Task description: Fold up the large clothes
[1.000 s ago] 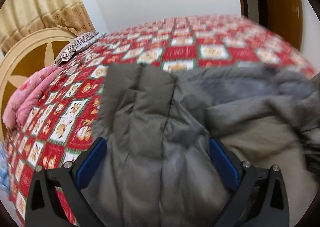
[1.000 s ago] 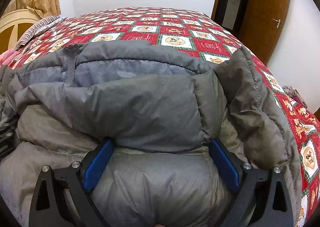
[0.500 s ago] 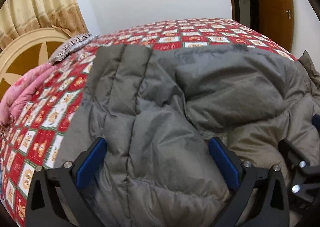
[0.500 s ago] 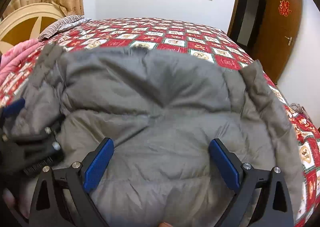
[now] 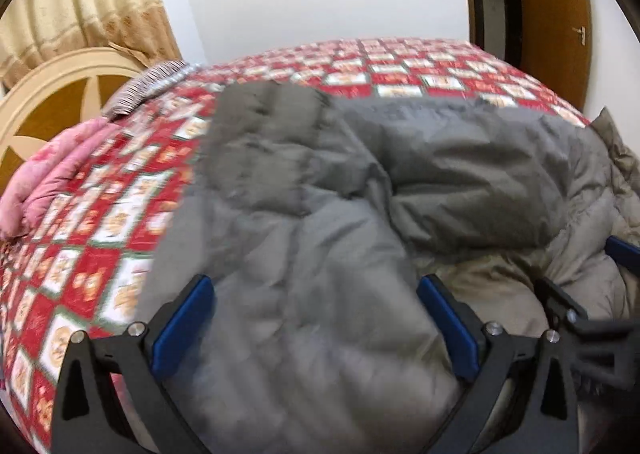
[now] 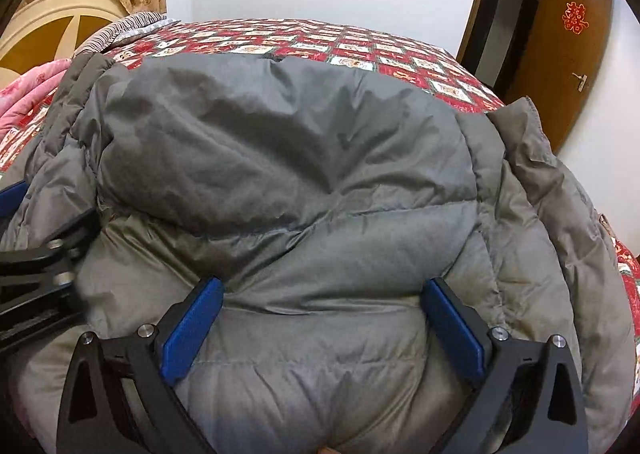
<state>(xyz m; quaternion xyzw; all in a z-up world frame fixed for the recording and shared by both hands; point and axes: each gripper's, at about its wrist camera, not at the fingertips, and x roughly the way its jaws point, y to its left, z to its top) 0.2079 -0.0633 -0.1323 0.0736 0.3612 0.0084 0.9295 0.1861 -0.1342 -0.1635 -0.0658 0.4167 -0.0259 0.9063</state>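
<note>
Left wrist view: left gripper (image 5: 316,318) with black frame and blue pads has its jaws spread wide, hovering over the grey quilted puffer coat (image 5: 360,214); nothing is pinched between the pads. Left pad (image 5: 182,324) sits near the coat's left edge, right pad (image 5: 450,326) over a crease mid-coat. Frame is motion-blurred, fine detail unclear

Coat lies bunched on the red and white patchwork bedspread (image 5: 100,222), covering most of the near side of the bed. One puffy section is folded over on top, forming a thick roll across the middle. A darker quilted strip (image 5: 264,126) runs toward the far side on the left

Right wrist view: right gripper (image 6: 322,318), same black frame and blue pads, also spread wide, both pads (image 6: 190,324) resting against or just above the coat surface; cannot tell if they press in. No fabric pinched. The folded-over upper section (image 6: 280,142) is straight ahead, and a flap of the coat (image 6: 532,158) stands up along the right edge

Each gripper shows in the other's view: right one at the right edge of the left view (image 5: 592,334), left one at the left edge of the right view (image 6: 32,266); they sit close side by side over the coat

Background: pink quilt (image 5: 44,174) and striped pillow (image 5: 148,90) at the bed's left, cream and brown round headboard (image 5: 52,94), beige curtain (image 5: 80,2), brown wooden door (image 6: 560,54) with a red paper cutout
</note>
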